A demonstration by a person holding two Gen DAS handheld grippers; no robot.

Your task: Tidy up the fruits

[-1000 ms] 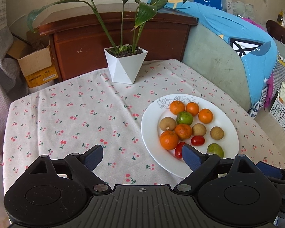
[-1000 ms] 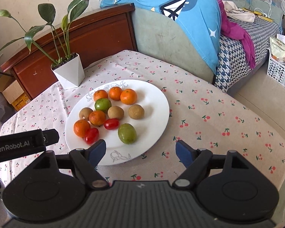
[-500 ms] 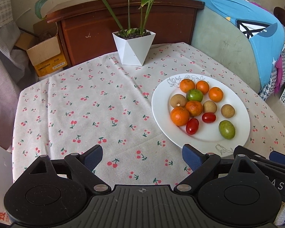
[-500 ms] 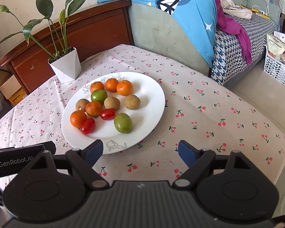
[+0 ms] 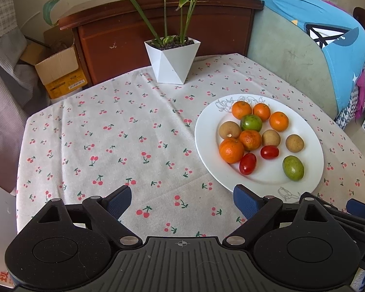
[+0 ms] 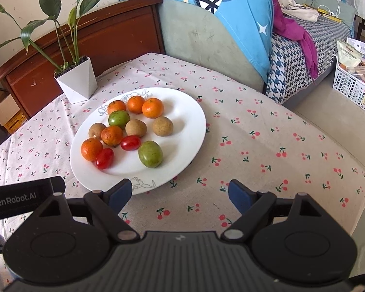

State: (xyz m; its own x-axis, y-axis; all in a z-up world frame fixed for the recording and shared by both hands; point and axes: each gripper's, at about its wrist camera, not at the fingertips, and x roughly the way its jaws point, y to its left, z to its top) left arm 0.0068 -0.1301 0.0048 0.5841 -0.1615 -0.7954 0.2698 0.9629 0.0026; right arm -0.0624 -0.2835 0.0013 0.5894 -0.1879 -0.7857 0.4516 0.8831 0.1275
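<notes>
A white plate [image 5: 208, 146] [image 6: 189, 126] on the cherry-print tablecloth carries mixed fruit: several oranges [image 5: 231, 150] [image 6: 152, 107], three brown longans [image 5: 294, 142] [image 6: 162, 126], two red cherry tomatoes [image 5: 247, 163] [image 6: 130, 142] and two green fruits [image 5: 293, 167] [image 6: 150, 153]. My left gripper [image 5: 182, 200] is open above the cloth, just left of the plate's near rim. My right gripper [image 6: 180, 193] is open too, its left finger over the plate's near rim. Nothing lies between either pair of fingers.
A white angular pot with a leafy plant [image 5: 172, 59] [image 6: 76, 82] stands at the table's far side. Behind it are a wooden headboard [image 5: 163, 31], a cardboard box [image 5: 58, 70] and a sofa with blue cloth [image 6: 236, 19]. A white basket [image 6: 355, 87] sits on the floor, right.
Both views have tilted down and drawn slightly back, so the plate sits higher in frame. The right gripper's fingers have spread a little wider. No fruit has moved.
</notes>
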